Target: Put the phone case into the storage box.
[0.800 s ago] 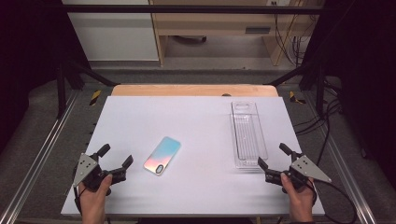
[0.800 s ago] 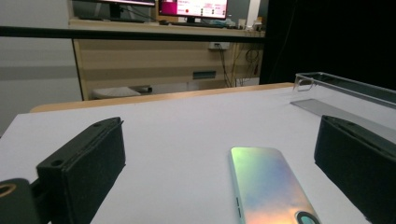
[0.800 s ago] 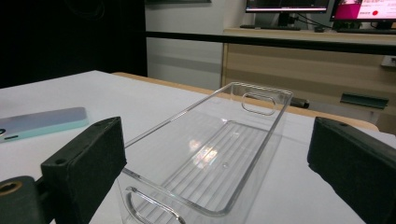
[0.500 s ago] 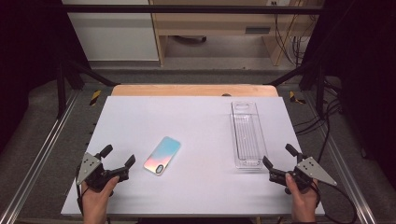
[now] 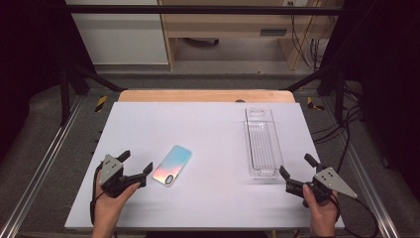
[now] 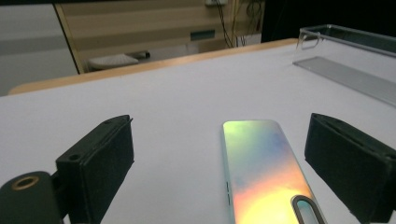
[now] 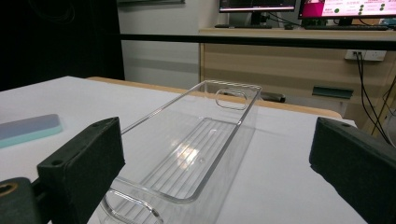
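We work at a white table (image 5: 208, 129), and the largest thing on it is the clear plastic tray (image 5: 261, 144), lying lengthwise near the right edge with its near end short of the front right corner; in the right gripper view its near handle slot sits low between our jaws, the tray (image 7: 196, 144) empty. Smaller is the phone (image 5: 172, 165), lying back up with its iridescent case, tilted, in the left half toward the front edge. We judge the step in hand to be the approach: nothing is grasped yet, and the likely aim is to lift the phone and set it into the tray. Our left gripper (image 5: 134, 167) rests low by the front left corner, jaws spread wide and aimed at the phone (image 6: 264, 172), which lies between them but apart from both pads. Our right gripper (image 5: 298, 167) sits by the front right corner, jaws likewise wide apart, just beside the tray's near end without touching it. Next we would need to slide the left jaws forward along the phone's long sides, keep them low, and close on its thin edges.
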Demonstrator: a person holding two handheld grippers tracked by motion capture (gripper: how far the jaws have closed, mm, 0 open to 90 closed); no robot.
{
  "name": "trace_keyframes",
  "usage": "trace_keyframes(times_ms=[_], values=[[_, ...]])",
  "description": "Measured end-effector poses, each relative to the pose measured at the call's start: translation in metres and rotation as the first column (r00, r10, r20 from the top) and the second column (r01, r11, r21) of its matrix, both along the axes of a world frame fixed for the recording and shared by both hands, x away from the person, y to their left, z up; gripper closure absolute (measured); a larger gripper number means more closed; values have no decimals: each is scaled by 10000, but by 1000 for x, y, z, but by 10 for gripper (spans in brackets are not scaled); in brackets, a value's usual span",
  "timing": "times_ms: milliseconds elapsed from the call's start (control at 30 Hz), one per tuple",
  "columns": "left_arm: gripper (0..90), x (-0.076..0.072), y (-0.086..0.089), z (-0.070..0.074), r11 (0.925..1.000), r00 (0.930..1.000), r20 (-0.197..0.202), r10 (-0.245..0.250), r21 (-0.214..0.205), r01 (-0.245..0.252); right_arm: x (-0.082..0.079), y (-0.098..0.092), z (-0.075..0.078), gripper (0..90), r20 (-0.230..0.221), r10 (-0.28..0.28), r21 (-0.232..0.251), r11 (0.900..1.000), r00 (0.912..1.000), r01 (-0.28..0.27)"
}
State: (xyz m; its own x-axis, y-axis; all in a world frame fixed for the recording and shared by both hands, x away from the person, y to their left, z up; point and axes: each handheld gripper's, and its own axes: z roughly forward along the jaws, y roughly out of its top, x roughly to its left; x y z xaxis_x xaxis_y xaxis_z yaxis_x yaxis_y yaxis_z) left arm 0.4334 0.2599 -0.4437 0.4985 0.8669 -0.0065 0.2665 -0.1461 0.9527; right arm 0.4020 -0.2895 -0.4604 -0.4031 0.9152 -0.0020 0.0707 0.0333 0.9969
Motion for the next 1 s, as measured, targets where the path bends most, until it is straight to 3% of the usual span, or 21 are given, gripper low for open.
trace_keyframes(times_ms=[33,100,133,167,367,533,567,700,1000], values=[[76,3,-3,2,10000,10000,-83,-45,38,45,0,0,-1,32,-39,-20,22,10000,10000,20],[86,13,-13,6,9980,9994,-245,-230,584,244,0,-1,-1,32,-45,-45,32,10000,10000,45],[92,13,-13,6,9980,9994,-245,-230,584,244,0,-1,-1,32,-45,-45,32,10000,10000,45],[109,20,-17,7,9968,9985,-482,-275,739,310,1,-2,-2,31,-89,-49,76,10000,9999,50],[230,39,-20,5,9946,9932,-1128,-274,968,385,1,-2,-2,31,-123,-55,82,10000,9999,56],[313,48,-18,1,9944,9897,-1421,-183,1008,329,2,-2,-2,31,-162,-37,59,10000,9999,37],[368,51,-18,0,9918,9885,-1514,24,1263,170,2,-2,-2,32,-177,-17,33,10000,9998,18],[507,56,-15,-2,9937,9846,-1745,86,1119,111,2,-1,-3,33,-214,13,-28,10000,9998,-14],[824,70,-18,-8,9852,9713,-2378,47,1673,362,3,2,-3,32,-228,43,-182,9998,9997,-48]])
